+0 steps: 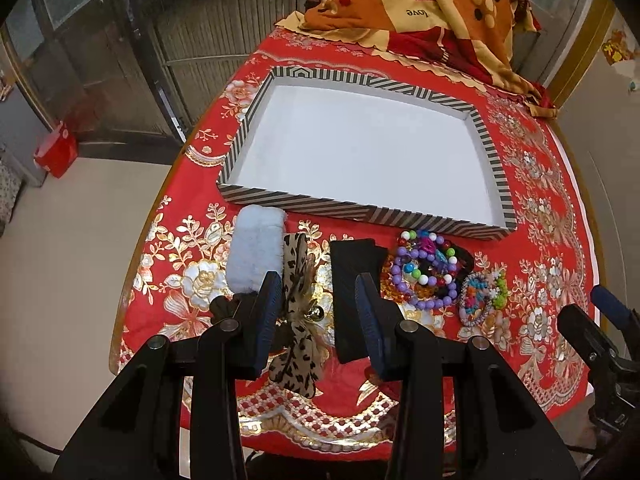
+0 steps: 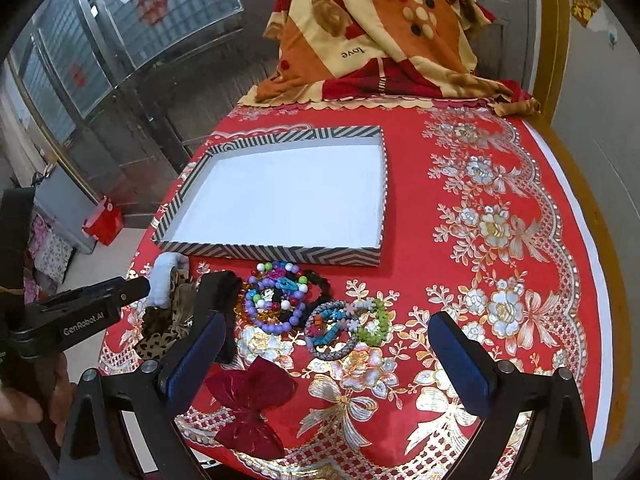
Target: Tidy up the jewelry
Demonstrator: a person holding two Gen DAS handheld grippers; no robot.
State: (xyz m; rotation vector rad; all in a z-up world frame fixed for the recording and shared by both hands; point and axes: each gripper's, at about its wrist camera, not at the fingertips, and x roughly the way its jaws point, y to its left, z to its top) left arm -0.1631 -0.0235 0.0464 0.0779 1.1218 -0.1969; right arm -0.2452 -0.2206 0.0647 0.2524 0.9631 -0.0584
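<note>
A striped tray [image 1: 296, 199] [image 2: 264, 254] with a white inside lies on the red cloth. In front of it lie a white fluffy piece [image 1: 256, 252] [image 2: 166, 276], a leopard bow [image 1: 298, 320] [image 2: 164, 328], a black flat piece [image 1: 354, 280] [image 2: 224, 288], a pile of bead bracelets [image 1: 426, 270] [image 2: 280, 300], and a multicolour bracelet pair [image 1: 482, 294] [image 2: 348, 328]. A dark red bow [image 2: 250, 408] lies nearest. My left gripper [image 1: 318, 292] is open above the leopard bow. My right gripper [image 2: 326, 340] is open wide above the bracelets.
A folded orange and red blanket [image 1: 424, 12] [image 2: 380, 40] sits at the far end of the table. The table edge drops to the floor on the left, where a red box [image 1: 56, 152] [image 2: 104, 222] stands.
</note>
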